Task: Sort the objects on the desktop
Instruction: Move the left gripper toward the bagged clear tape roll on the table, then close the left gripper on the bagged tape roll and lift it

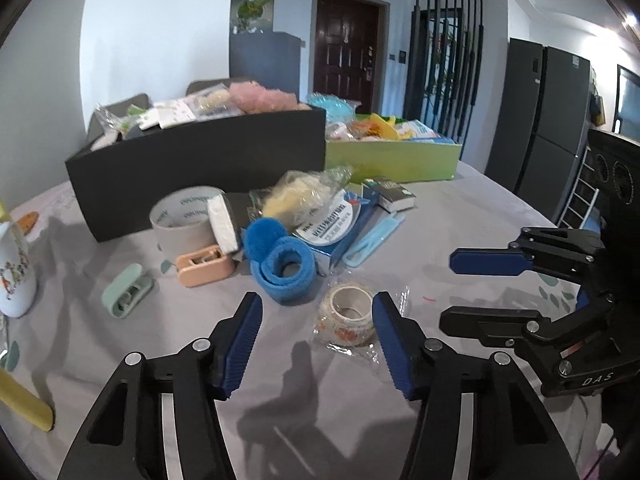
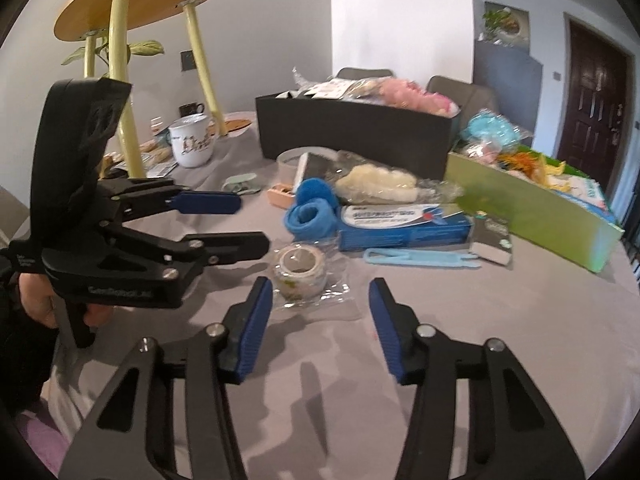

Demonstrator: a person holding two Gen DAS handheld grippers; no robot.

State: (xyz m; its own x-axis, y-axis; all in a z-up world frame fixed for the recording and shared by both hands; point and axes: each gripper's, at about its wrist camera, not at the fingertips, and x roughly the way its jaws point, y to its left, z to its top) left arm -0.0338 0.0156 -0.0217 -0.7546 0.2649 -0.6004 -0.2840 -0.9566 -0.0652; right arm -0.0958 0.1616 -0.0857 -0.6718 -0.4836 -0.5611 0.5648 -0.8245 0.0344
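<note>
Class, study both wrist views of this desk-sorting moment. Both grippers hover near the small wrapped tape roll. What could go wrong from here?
1. The small tape roll sits in loose, crinkly plastic; jaws may pinch only the wrapper, so the roll could slip.
2. The left gripper and right gripper both point at that roll from close by and could collide.
3. The blue band and the blue box lie just behind it; a push forward may shove them.

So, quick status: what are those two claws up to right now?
Left gripper and right gripper open, holding nothing. Wrapped tape roll lies on the cloth just ahead of both. Nothing blocking; blue wristband close behind it.
</note>
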